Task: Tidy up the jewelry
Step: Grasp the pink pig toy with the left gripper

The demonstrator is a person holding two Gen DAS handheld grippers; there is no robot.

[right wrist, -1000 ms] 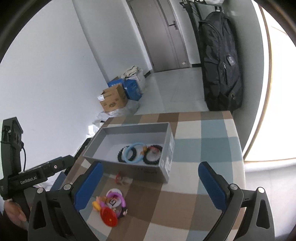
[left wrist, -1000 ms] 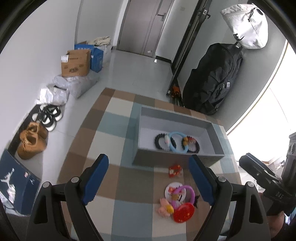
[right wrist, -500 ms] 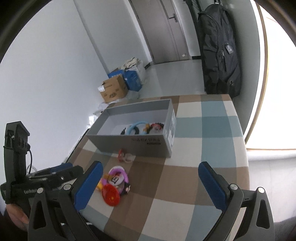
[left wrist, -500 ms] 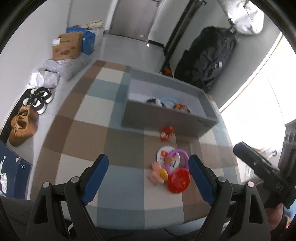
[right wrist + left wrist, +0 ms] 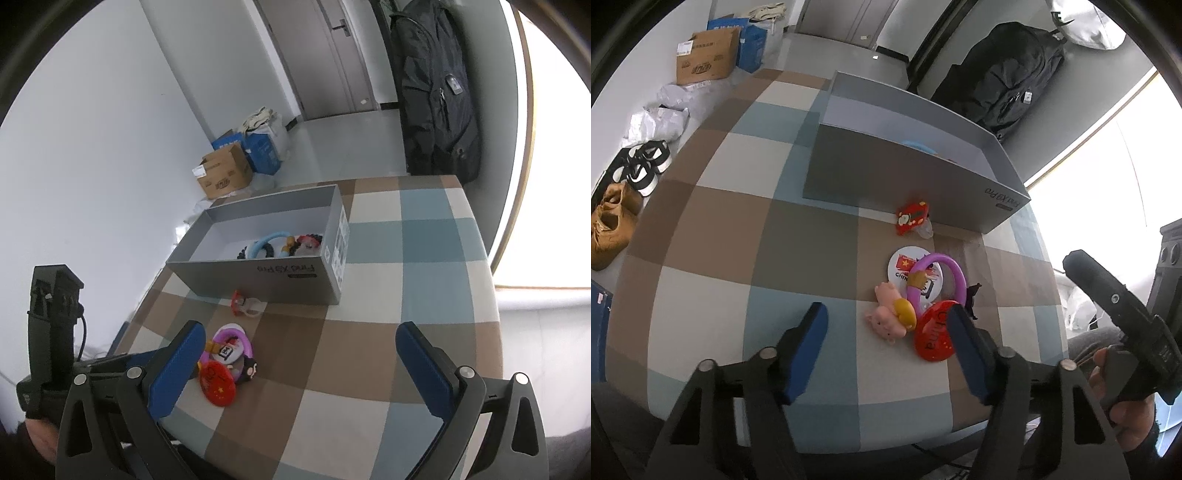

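Jewelry pile [image 5: 916,295] near grey box [image 5: 905,177] awaits sorting; our left hand-held gripper [image 5: 886,328] closing, still empty; right hand-held gripper [image 5: 299,354] wide open.

Checkered table [image 5: 713,229]: grey box [image 5: 905,177] far side, red charm [image 5: 911,218] just in front, small trinket pile [image 5: 916,302] nearer.

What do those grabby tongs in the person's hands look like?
Each pair of tongs, left and right, has two flat blue pads on black plastic arms with round silver screws. Each sits on a chunky black handle; white lettering marks the one seen from the left camera, and a thin black cable loops beside the other.
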